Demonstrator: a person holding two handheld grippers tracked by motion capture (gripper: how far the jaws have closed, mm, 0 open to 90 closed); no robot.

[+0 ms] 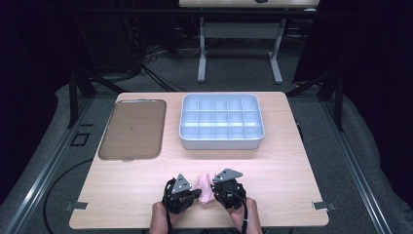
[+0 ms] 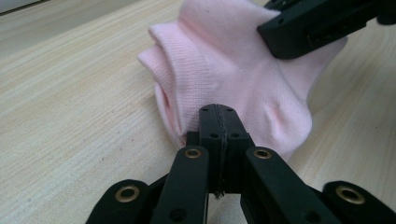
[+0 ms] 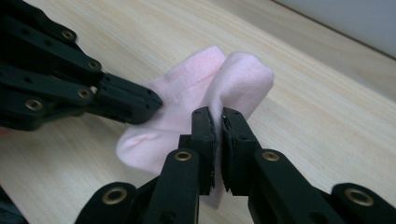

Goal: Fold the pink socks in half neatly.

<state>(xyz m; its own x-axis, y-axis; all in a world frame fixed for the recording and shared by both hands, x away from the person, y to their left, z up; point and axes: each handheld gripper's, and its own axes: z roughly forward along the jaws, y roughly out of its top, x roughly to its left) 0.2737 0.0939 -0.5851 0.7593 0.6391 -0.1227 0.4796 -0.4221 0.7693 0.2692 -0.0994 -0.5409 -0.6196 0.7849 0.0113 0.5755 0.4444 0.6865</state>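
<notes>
Left gripper view: left gripper (image 2: 217, 116) jaws pressed together, pinching an edge of the pink sock (image 2: 243, 79) at frame centre.
Right gripper view: right gripper (image 3: 218, 122) jaws nearly together, clamping a fold of the pink sock (image 3: 205, 88); the left gripper comes in from the upper left.
High view: pink sock (image 1: 206, 187) at lower centre on the wooden table (image 1: 272, 165), between both grippers.
Farther up: divided grey tray (image 1: 221, 122), centre; brown flat tray (image 1: 132, 129), to its left.
</notes>
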